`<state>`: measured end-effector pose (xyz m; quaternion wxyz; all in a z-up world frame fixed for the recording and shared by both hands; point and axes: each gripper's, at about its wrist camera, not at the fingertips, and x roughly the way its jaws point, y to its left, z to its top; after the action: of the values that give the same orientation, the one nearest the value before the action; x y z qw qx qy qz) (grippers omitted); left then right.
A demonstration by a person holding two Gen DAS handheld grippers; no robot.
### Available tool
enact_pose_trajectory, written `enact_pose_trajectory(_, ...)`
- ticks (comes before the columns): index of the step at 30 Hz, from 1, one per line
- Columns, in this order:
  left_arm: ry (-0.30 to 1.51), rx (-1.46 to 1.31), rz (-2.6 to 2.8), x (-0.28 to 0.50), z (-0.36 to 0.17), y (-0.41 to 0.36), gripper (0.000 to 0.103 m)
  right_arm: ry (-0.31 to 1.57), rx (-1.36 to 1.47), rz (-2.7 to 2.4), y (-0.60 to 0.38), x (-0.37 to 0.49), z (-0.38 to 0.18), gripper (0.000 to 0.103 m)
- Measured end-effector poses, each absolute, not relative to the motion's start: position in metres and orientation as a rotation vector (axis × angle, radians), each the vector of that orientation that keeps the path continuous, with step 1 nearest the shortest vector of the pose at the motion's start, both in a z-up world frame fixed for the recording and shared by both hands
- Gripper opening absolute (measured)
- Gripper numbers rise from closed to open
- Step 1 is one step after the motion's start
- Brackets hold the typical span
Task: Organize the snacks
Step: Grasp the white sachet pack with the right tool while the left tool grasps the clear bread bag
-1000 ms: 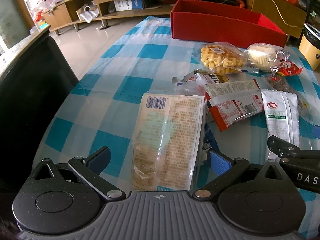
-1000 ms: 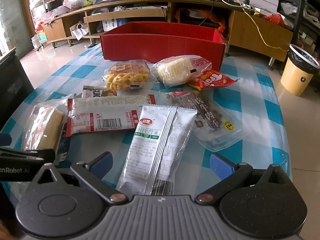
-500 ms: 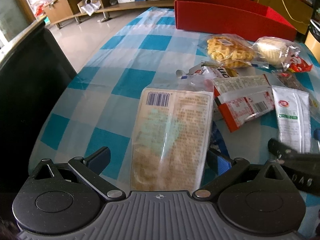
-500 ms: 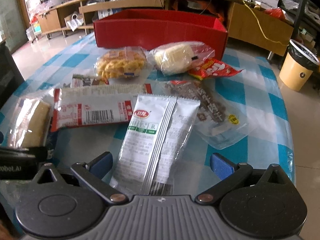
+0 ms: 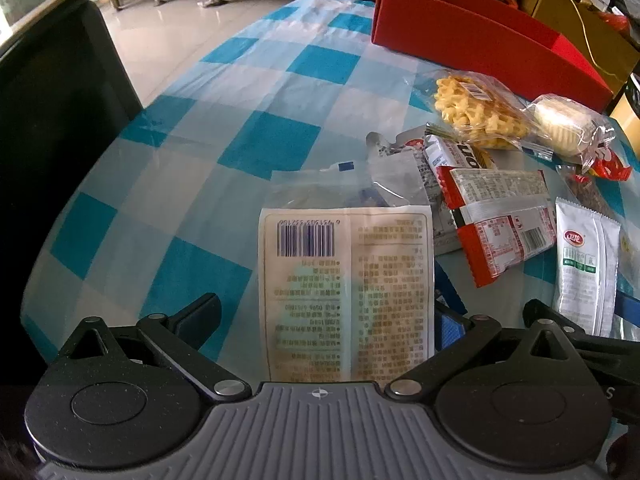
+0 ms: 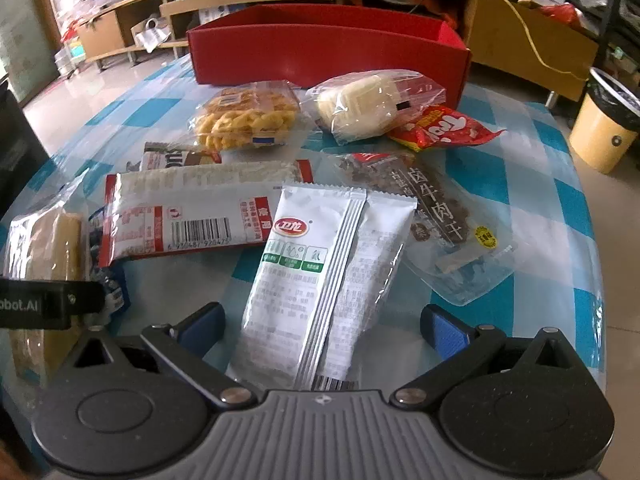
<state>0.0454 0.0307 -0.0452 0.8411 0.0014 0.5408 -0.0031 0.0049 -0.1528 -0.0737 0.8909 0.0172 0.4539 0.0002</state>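
Left gripper (image 5: 326,316) – jaws spread wide, released – straddles a cracker pack (image 5: 348,292) lying flat on the tabletop (image 5: 256,92). Right gripper (image 6: 322,322), likewise released, straddles a white sachet (image 6: 308,280). Red box (image 6: 320,56) stands at the far edge – other snacks lie before it.

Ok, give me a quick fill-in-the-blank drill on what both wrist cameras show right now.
1. The box at the far end of the table is coloured ____.
2. Between the open fingers of the right hand-held gripper lies a white and ____ packet.
3. The packet between the left hand-held gripper fingers shows a ____ printed near its far left corner.
4. The tablecloth is checked white and ____.

Missing words: red; green; barcode; blue
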Motion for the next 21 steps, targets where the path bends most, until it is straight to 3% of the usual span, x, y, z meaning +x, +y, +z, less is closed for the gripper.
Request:
enact_pose_trajectory(2, 1.137, 0.016, -0.009, 0.044, -0.045, 0.029, 0.103, 0.938, 0.027, 0.011, -0.153, 0.004, -0.074, 0.101)
enact_pose_trajectory(4, 1.131, 0.022, -0.016, 0.041, -0.043, 0.028, 0.1, 0.928, 0.014, 0.022, -0.153, 0.001, -0.072, 0.091)
enact_pose_trajectory(9, 1.126, -0.012, -0.061, 0.039, -0.039, 0.028, 0.082, 0.9, 0.004, 0.045, -0.155, -0.004, -0.065, 0.062)
enact_pose_trajectory(21, 1.111, -0.008, -0.071, 0.03, -0.03, 0.026, 0.072, 0.91, 0.06, 0.085, -0.166, -0.009, -0.059, 0.044)
